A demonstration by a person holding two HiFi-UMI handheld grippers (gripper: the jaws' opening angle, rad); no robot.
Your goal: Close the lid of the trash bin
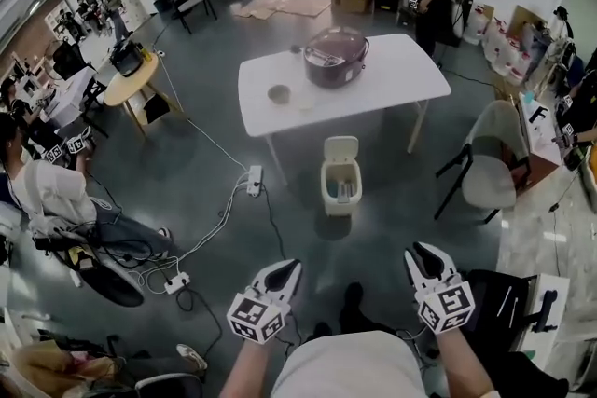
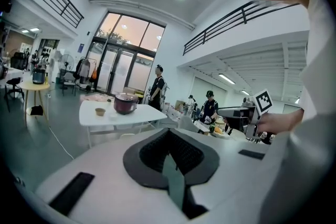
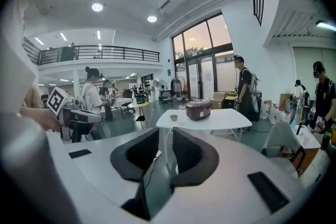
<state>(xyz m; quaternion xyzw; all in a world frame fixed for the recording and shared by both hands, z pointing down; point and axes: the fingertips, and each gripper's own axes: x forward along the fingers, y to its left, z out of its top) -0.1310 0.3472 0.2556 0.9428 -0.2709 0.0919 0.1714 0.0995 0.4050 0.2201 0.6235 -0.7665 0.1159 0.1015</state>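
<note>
Cream plastic trash bin (image 1: 340, 191) stands on the grey floor (image 1: 215, 89) in the middle of the scene, just near of the white table surface (image 1: 401, 75). Its flat lid (image 1: 341, 147) stands upright, so nothing of the closing is done yet. The left gripper (image 1: 285, 273) has its fingers pressed together on nothing. The right gripper (image 1: 424, 256) has its fingers parted and empty. Both hang near, well apart from the bin. The approach and the push on the lid are left.

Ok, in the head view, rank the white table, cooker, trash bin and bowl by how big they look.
Largest: white table.
Next: cooker and trash bin, too alike to rank.
Smallest: bowl.
</note>
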